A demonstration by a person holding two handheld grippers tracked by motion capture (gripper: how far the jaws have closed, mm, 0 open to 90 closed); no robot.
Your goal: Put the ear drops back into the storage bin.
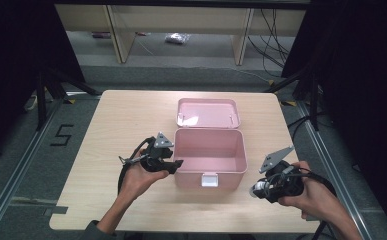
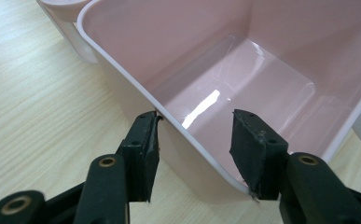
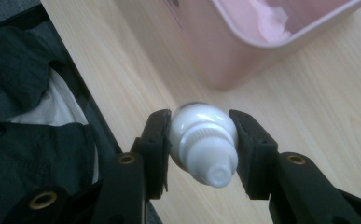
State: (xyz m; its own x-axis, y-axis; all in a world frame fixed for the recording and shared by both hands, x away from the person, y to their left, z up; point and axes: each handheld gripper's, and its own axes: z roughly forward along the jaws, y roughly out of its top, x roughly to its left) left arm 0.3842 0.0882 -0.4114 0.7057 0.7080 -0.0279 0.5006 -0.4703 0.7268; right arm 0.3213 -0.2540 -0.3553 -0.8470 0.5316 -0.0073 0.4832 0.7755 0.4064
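While the right gripper (image 3: 200, 144) clamps the bottle (image 3: 202, 142) (nozzle toward camera, axis along jaws), the left gripper (image 2: 194, 154) straddles the box (image 2: 122, 79) wall, unclenched.

Right gripper view: white bottle (image 3: 201, 142) sat between the fingers (image 3: 157, 149); its body behind the shoulder was hidden, its near tip blurred, label unreadable. Pink box (image 3: 243, 42) was cut off by the top edge.

Left gripper view: box's far wall and right side ran past the frame; the right finger (image 2: 253, 154) covered part of the near rim.

High view: bottle (image 1: 259, 189) mostly hidden behind the right gripper (image 1: 276, 182), too small to identify.
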